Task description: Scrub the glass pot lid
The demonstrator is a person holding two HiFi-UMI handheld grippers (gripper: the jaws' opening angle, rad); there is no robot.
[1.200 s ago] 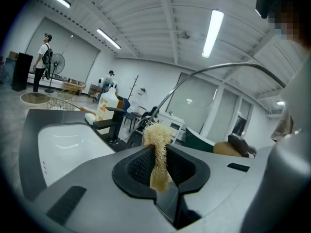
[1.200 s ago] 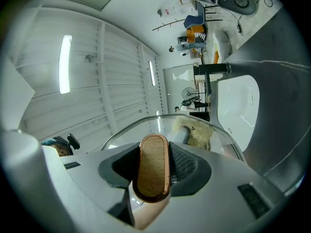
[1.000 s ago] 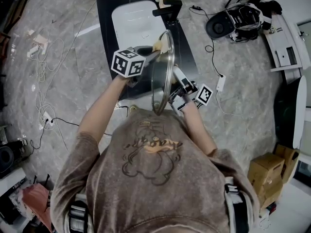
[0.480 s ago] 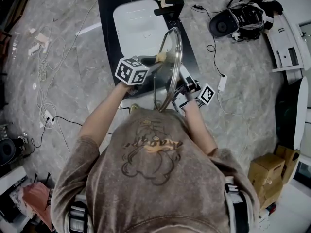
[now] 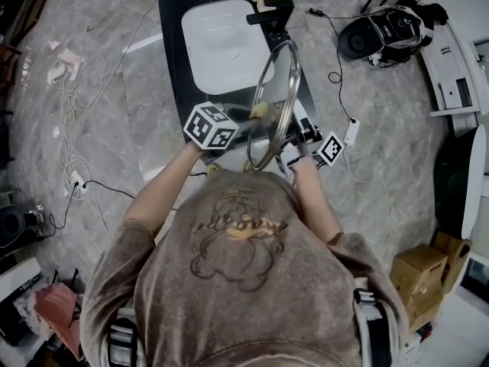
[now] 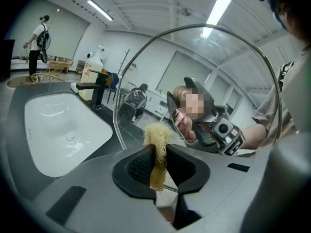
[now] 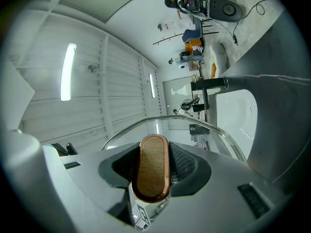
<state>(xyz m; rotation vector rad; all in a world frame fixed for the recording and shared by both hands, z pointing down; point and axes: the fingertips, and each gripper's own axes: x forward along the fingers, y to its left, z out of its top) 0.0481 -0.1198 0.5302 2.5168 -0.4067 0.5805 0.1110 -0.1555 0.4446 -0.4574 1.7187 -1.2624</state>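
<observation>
The left gripper [image 6: 156, 165], pinching the yellow scrub pad [image 6: 156, 139], has slid toward 6 o'clock down the upright glass pot lid [image 5: 279, 82], which is at 5 o'clock from the sink [image 5: 221, 40]. The right gripper [image 7: 154, 166] squeezes its wooden knob [image 7: 152, 178]. Scrubbing is going on.

The glass pot lid [image 5: 273, 105] is clear with a silver metal rim; its handle [image 7: 152, 166] is light brown wood grain edged in copper. The scrubber [image 6: 157, 144] is pale straw-yellow and fibrous. The left gripper [image 6: 158, 161] and right gripper [image 7: 153, 168] are grey with black ribbed jaw linings. The marker cube [image 5: 210, 125] is white with black squares. The sink [image 5: 221, 44] is white, the counter [image 5: 172, 37] and faucet [image 5: 269, 14] black, the floor [image 5: 114, 113] grey veined marble.
</observation>
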